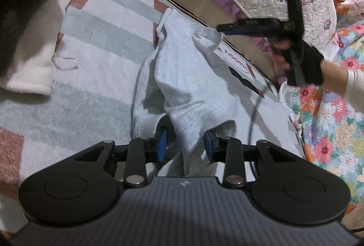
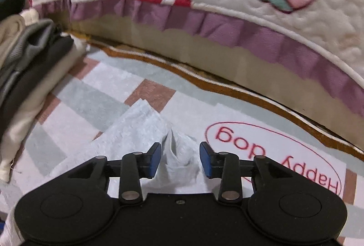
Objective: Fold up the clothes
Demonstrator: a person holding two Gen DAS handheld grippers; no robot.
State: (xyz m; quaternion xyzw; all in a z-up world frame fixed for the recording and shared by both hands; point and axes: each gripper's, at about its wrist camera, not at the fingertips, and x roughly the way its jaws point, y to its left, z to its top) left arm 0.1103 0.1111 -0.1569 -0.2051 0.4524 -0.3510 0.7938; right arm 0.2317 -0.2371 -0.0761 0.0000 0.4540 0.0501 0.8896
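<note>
A pale grey garment (image 1: 182, 77) lies crumpled on a checked rug (image 1: 91, 59). In the left wrist view my left gripper (image 1: 186, 146) is open at the garment's near hem. The ribbed hem hangs between the blue pads (image 1: 162, 146) and drapes over the right one. In that view my right gripper (image 1: 224, 28) is blurred, held by a gloved hand (image 1: 304, 64) over the garment's far corner. In the right wrist view my right gripper (image 2: 180, 159) is open, and a raised fold of the garment (image 2: 136, 127) stands between the pads without touching them.
A stack of folded clothes (image 2: 27, 59) sits at the rug's left. A quilted cover with a strawberry and purple frill (image 2: 227, 18) hangs along the far side. A floral quilt (image 1: 329, 121) lies at the right, and a dark cable (image 1: 252, 114) runs beside the garment.
</note>
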